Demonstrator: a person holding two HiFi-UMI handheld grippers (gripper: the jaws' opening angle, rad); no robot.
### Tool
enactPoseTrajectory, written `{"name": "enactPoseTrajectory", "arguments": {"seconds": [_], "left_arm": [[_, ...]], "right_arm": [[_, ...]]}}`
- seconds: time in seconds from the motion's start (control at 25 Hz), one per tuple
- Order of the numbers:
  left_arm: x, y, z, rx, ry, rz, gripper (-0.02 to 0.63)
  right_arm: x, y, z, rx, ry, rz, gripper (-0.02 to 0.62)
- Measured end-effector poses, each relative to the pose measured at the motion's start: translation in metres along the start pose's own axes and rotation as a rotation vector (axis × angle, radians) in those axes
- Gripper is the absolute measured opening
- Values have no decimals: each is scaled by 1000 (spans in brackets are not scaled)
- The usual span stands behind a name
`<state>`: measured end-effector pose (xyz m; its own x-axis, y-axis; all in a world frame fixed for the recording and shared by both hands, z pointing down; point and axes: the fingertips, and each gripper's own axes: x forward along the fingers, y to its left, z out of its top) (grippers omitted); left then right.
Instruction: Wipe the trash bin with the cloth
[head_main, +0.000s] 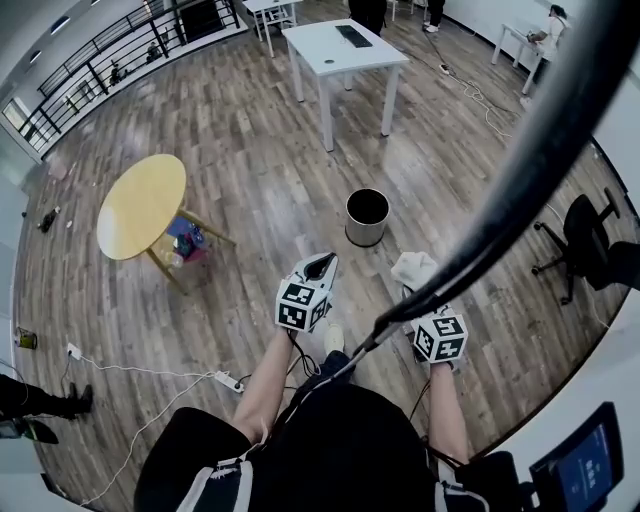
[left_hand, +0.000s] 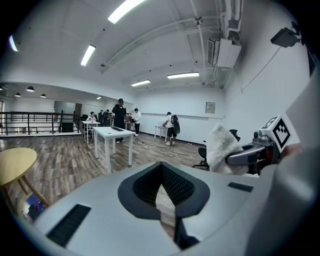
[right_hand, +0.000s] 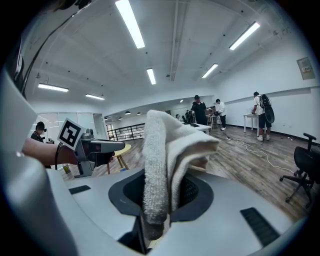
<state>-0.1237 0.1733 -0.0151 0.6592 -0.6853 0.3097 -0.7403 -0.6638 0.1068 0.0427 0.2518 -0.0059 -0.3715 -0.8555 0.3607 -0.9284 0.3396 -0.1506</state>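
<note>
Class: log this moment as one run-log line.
left tongs: shut, empty | right tongs: shut on cloth | bin: on floor ahead, untouched | wiping: not begun

No legible text, brand or number found. The small pale framed wall notice (left_hand: 210, 107), far right, is unreadable.

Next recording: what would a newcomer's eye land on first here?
The right gripper clamps a bunched white cloth, low and right of centre in the head view. Ahead of it a round trash bin stands on the wood floor, a yellow round table farther left.
</note>
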Motion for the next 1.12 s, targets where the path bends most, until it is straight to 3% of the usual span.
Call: {"name": "enactPoseTrajectory", "arguments": {"seconds": [0.24,0.44,0.64,0.92,1.12], "left_arm": [[71,64,26,72,15,-7,-3],[112,103,19,49,41,-20,-3],[154,118,3,28,50,-10,-3],[225,148,-21,41,-8,62,-3],[272,169,-70,22,-22,118,-3]], "right_arm": [[83,-41,36,6,6,-19,91],[134,-62,42,20,30,-30,91],[168,-90,32,38,47,-20,91],[231,-149,15,-3,22,31,91],[281,-184,-34,-29,17,57,91]]}}
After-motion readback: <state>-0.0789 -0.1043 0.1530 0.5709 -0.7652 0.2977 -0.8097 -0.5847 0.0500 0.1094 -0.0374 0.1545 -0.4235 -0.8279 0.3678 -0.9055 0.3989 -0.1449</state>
